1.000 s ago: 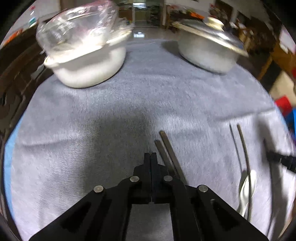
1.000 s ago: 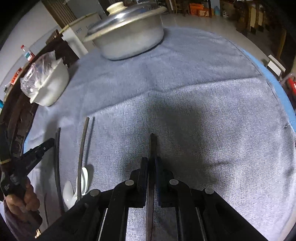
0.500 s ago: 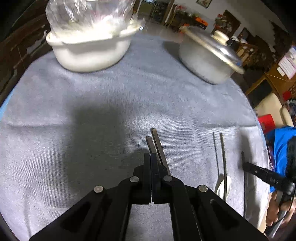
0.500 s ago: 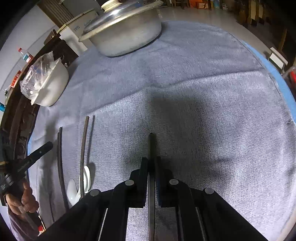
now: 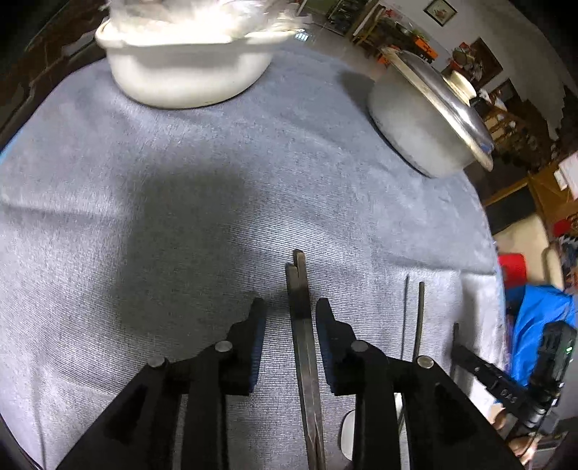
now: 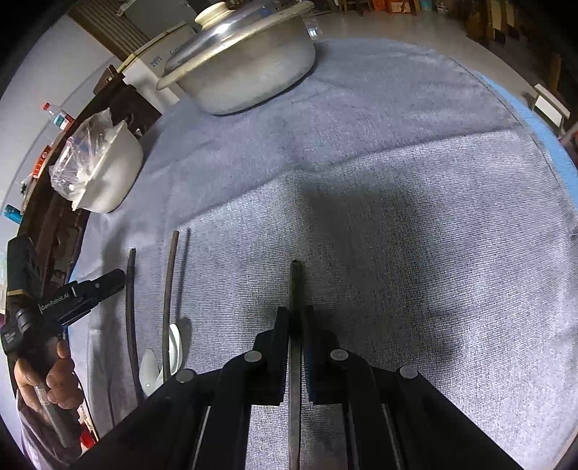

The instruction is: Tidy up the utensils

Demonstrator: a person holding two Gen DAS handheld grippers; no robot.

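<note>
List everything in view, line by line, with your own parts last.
paired chopsticks: two, dark, flat on the cloth between the open left fingers
single chopstick: one, dark, clamped in the right gripper
loose stick: one, dark, lying across the spoons
spoons: apparently two, white, near edge, partly hidden
bowl: one, white, far left
plastic bag: one, clear, in the bowl
pot: one, silver, far side
lid: one, silver with a pale knob, on the pot
cloth: one, grey-blue, under everything
left gripper: black, open
right gripper: black, shut
left hand: grasping the left gripper's handle
</note>
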